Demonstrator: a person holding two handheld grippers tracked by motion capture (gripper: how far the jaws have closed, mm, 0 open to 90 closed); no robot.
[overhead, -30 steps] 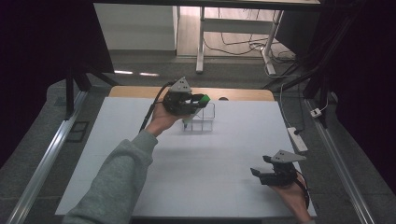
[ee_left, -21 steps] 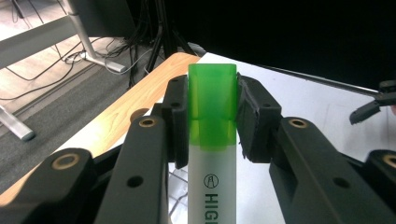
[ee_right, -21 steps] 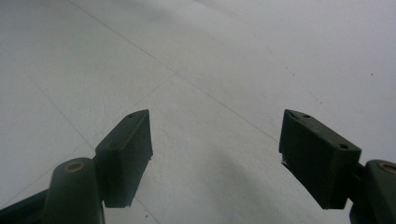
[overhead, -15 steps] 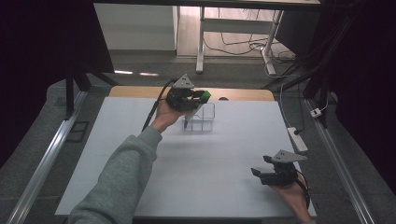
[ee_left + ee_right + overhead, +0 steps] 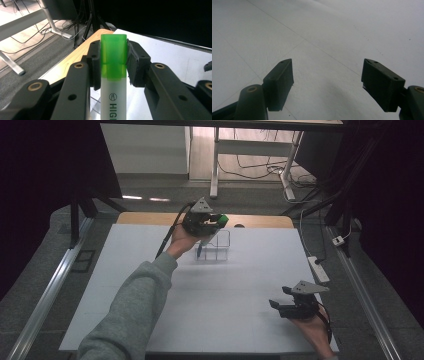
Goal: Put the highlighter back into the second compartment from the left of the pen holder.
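Left gripper is clamped on a green-capped highlighter, its pads pressing the cap's two sides just where the green meets the white barrel. Seen from the high view, this gripper sits near the far edge of the white worktop, a little left of that edge's middle, directly over a clear plastic holder with several compartments. The marker's long axis runs steeply downward from the jaws, cap end up, with what looks like its lower tip already at or just inside the holder's left side; the clear walls make it hard to say which compartment, or whether the tip touches the bottom.

That axis is what the coming move turns on, I judge: the holder lies straight below the grip, so the marker needs only to go down along its own length, kept near upright so it clears the dividers, before the jaws let go.

Right gripper rests at the near right corner of the worktop, well apart from the holder, its jaws spread wide with nothing between them. The left hand is plainly the nearer one.
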